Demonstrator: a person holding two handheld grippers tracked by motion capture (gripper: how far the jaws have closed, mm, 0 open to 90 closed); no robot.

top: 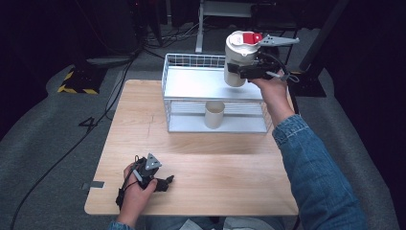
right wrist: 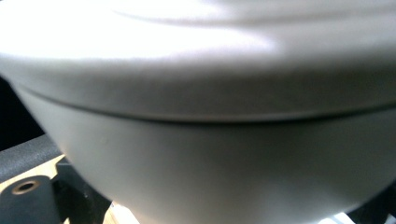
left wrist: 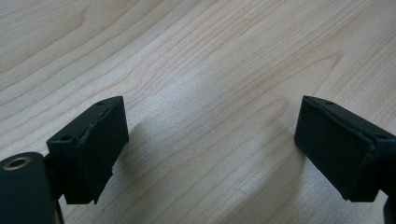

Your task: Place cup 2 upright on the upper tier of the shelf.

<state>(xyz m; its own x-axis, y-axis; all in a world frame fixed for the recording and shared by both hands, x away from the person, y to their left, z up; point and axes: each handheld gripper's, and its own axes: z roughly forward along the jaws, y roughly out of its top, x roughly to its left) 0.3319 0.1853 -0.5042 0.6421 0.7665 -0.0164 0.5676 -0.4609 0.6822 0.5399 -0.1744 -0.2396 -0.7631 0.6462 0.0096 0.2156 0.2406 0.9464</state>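
Note:
A tall white cup (top: 236,60) with a red flap on its lid hangs in the air above the top shelf of a white wire rack (top: 191,82). My right gripper (top: 249,71) is shut on the cup's side, and in the right gripper view the cup's pale wall (right wrist: 210,116) sits close in front of the camera and hides the jaws. A second, smaller cup (top: 214,115) stands upright on the rack's lower shelf. My left gripper (top: 165,183) rests low over the wooden table (top: 215,163) near its front left. Its jaws stand open (left wrist: 210,149) with bare wood between them.
The rack stands at the back middle of the table, its top shelf bare under the held cup. Cables and a desk frame lie on the grey floor behind. A black-and-yellow striped block (top: 76,81) sits on the floor at the left.

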